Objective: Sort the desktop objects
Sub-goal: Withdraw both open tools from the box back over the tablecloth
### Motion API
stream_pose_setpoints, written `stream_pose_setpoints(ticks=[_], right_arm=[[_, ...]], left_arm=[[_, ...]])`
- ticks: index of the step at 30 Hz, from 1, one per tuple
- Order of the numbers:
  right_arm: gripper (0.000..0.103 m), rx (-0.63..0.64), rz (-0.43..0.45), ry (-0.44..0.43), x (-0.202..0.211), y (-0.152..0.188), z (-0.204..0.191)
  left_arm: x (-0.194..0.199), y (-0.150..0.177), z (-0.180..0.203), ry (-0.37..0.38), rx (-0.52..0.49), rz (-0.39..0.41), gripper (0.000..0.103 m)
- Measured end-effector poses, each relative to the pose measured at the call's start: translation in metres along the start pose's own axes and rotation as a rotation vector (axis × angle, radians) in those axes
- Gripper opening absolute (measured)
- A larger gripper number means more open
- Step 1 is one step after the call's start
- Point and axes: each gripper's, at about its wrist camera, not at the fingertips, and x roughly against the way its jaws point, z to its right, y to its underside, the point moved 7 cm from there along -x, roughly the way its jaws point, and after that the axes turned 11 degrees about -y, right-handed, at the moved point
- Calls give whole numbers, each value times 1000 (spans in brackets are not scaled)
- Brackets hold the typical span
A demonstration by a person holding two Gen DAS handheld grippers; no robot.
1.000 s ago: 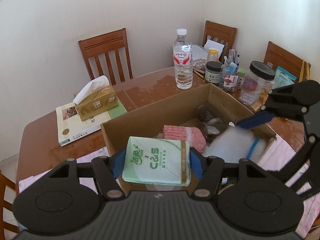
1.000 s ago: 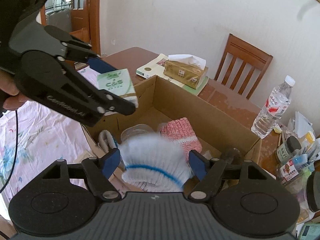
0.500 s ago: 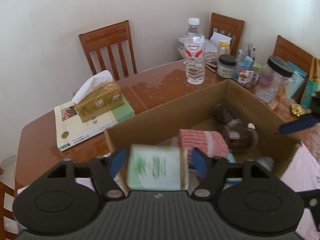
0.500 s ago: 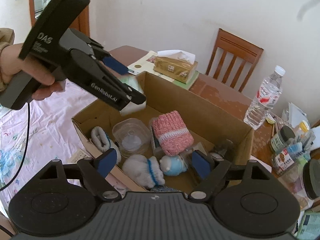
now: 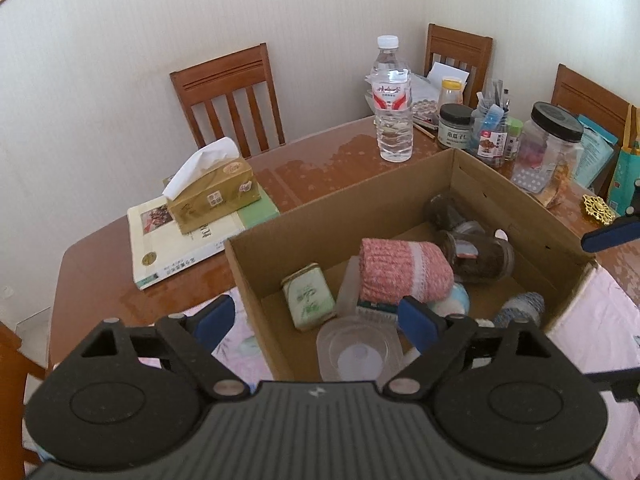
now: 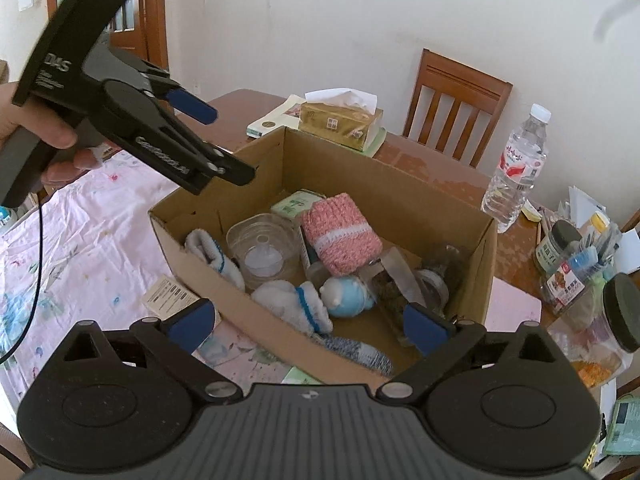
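One cardboard box (image 5: pixel 352 208) sits on the table, and inside it lie one green tissue pack (image 5: pixel 308 295), one pink knitted roll (image 5: pixel 404 272), one clear plastic tub (image 5: pixel 358 354), two dark glass jars (image 5: pixel 478 254) on their sides, one pale blue toy (image 6: pixel 347 296) and two white socks with blue stripes (image 6: pixel 298 306), while a third, speckled sock (image 6: pixel 358 350) hangs over the near wall. The left gripper (image 5: pixel 316 318) hovers above the box's near left corner with its fingers spread and nothing between them; a second ago it pinched the green tissue pack, which now lies flat on the box floor, left of the pink roll. The right gripper (image 6: pixel 306 326) is likewise spread wide and empty; a second ago it held a white sock, now resting in the box beside the blue toy. A hand (image 6: pixel 48 148) holds the left gripper's handle. The brown wooden table (image 5: pixel 320 164) is partly covered by a pink flowered cloth (image 6: pixel 80 232). Beyond the box stand one water bottle (image 5: pixel 393 100), one gold tissue box (image 5: pixel 212 196) on a book (image 5: pixel 176 248), and a cluster of jars (image 5: pixel 504 132). Three wooden chairs (image 5: pixel 228 96) stand against white walls.
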Motion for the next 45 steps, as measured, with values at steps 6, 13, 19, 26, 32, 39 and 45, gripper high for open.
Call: stream_pose_setpoints(ticks=[6,13,19,26,32,39,45], right_arm=[[102,-4,6,-5,9,18,-7],[102,-39,-8,-18,14,47,-12],[102,-69,-24,-31,12,68,-16],[102,-74,-40,-42,8,82,-20],[102,-52,-63,-43,1,91,-20],[102,-3,-83,-61,-17,93,-19],[102,56,-113,-78,-41,92,-19]], left_arm=[[29,16,5,-2,31,0,89],[58,44,21,-5,65,-8,90],[62,79,38,-5,126,-68,90],[48,114,45,-39,228,-164,90],[40,132,56,-47,265,-208,90],[37,144,64,-73,297,-237,90],[39,154,59,-109,349,-256,90]])
